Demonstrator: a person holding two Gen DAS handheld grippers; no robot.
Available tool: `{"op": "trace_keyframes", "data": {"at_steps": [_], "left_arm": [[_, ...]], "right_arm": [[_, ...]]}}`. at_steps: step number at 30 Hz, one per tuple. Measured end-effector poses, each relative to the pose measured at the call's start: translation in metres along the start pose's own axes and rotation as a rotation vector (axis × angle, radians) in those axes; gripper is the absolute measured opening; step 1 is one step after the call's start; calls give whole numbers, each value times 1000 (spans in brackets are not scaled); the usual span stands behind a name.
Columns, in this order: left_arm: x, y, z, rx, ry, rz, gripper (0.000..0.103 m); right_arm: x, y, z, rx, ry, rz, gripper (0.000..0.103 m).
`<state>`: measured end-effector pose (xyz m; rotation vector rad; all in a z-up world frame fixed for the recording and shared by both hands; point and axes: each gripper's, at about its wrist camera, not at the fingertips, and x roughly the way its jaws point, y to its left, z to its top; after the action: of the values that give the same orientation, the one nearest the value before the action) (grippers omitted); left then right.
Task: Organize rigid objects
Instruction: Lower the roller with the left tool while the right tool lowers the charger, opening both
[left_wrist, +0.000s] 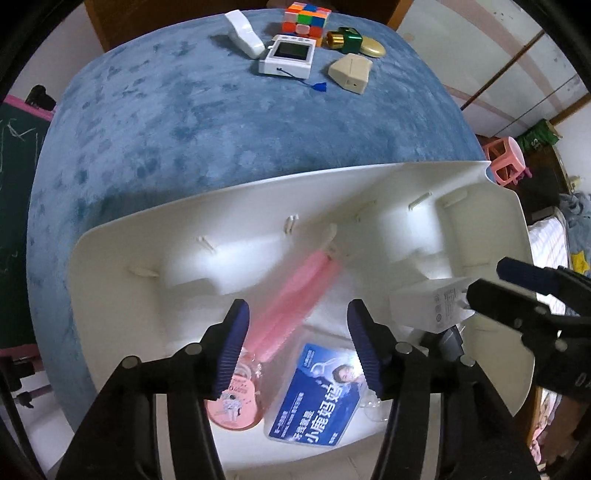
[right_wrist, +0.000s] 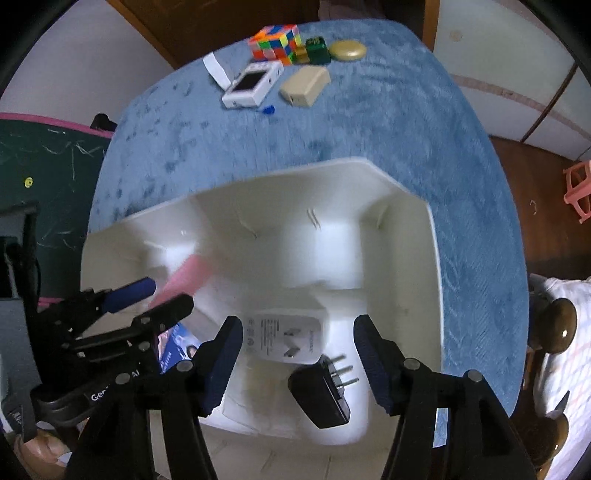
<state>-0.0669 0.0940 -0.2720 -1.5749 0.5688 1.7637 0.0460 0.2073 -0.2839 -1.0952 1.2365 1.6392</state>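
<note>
Both grippers hang over a white bin (left_wrist: 122, 258) on the blue surface (left_wrist: 184, 140). The left gripper (left_wrist: 299, 347) stands apart, empty, above a pink comb (left_wrist: 291, 299), which is motion-blurred, and a blue card (left_wrist: 317, 391) partly hidden by its fingers. The right gripper (right_wrist: 299, 362) is likewise parted, gripping nothing, over a white charger (right_wrist: 284, 332) and a black plug (right_wrist: 321, 391). At the upper centre of the frame, well apart from the bin, sit a colour cube (right_wrist: 275, 42), a white timer (right_wrist: 253, 85) and a beige box (right_wrist: 304, 86). Bare cloth lies between.
</note>
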Motion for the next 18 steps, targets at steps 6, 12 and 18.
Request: {"op": "trace_keyframes", "data": {"at_steps": [6,12,18], "left_arm": [[-14,2,-6,-9,-19,-2,62],[-36,5,-3,-18,-45,-28,62],[-65,-1,9,13,-98,-20,62]], "right_arm": [[-10,4,3,-32,-22,-22,63],[-16,8,4,-25,-25,1,63],[-32,15,7,-39,-58,9,63]]}}
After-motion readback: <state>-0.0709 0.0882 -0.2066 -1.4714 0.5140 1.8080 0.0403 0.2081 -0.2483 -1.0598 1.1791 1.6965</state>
